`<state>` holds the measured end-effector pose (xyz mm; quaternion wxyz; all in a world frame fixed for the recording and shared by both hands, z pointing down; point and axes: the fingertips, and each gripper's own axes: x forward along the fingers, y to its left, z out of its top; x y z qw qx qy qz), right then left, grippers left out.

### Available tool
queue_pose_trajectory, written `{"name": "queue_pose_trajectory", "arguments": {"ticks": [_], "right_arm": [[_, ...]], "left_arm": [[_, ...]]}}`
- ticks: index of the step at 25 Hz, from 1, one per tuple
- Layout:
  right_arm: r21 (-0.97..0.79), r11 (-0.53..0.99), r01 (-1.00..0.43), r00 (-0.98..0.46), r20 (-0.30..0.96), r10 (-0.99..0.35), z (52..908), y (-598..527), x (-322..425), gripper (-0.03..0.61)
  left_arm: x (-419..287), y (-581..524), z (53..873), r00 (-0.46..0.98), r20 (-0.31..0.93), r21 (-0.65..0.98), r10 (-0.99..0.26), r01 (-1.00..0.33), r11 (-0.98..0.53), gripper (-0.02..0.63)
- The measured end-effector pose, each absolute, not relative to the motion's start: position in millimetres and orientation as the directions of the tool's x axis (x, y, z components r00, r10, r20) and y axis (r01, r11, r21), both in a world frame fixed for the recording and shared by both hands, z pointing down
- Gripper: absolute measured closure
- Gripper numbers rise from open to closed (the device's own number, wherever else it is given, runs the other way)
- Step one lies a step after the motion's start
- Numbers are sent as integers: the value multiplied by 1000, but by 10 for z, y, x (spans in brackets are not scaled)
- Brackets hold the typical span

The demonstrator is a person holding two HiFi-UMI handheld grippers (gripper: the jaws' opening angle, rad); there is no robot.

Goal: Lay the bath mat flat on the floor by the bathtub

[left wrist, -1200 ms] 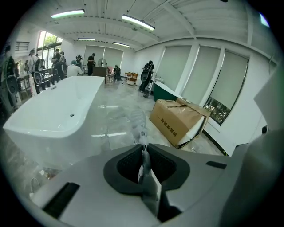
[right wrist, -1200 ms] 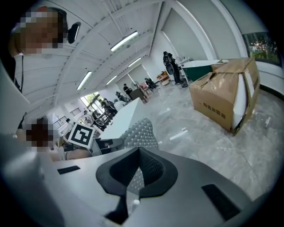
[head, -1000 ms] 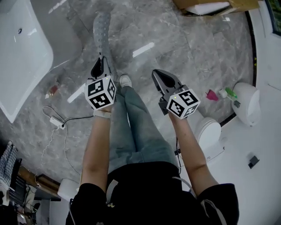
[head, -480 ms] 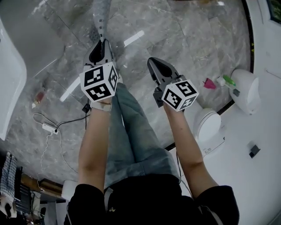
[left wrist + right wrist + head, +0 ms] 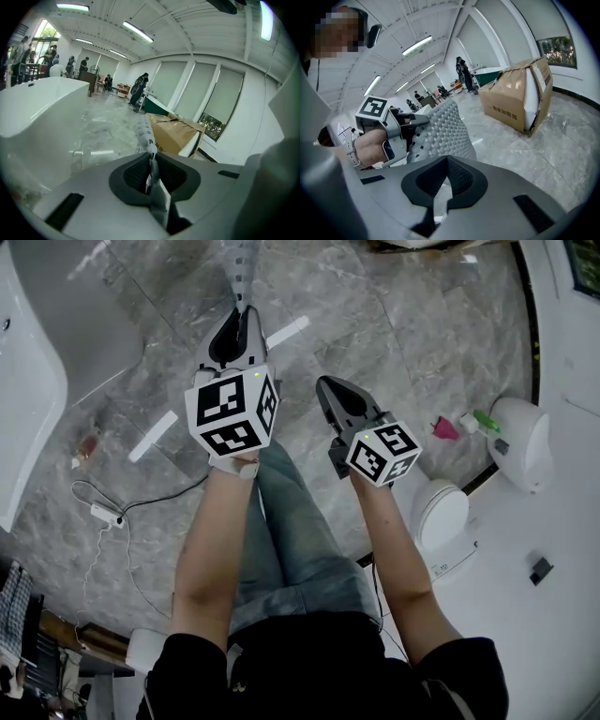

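Hanging pinched in the left gripper (image 5: 240, 317), nubbed grey bath mat (image 5: 144, 132), right of the bathtub (image 5: 28, 399), not yet flat. Right gripper (image 5: 328, 388): jaws closed, empty. Laying-out judged wholly outstanding.

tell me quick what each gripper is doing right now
Left gripper: shut on the bath mat.
Right gripper: shut, nothing between its jaws.
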<state>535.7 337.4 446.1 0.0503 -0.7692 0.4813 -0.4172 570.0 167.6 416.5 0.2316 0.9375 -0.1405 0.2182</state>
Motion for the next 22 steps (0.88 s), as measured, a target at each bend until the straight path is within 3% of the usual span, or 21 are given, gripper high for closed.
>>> {"name": "queue_pose_trajectory", "arguments": {"ticks": [12, 22], "right_arm": [[-504, -483, -716, 77, 631, -772, 4827, 3191, 5115, 554], [-540, -387, -747, -61, 635, -770, 5165, 2690, 4864, 554]], "left_arm": [[4726, 848, 5064, 696, 618, 261, -364, -619, -741, 560], [3904, 534, 5791, 555, 736, 158, -387, -697, -699, 557]]}}
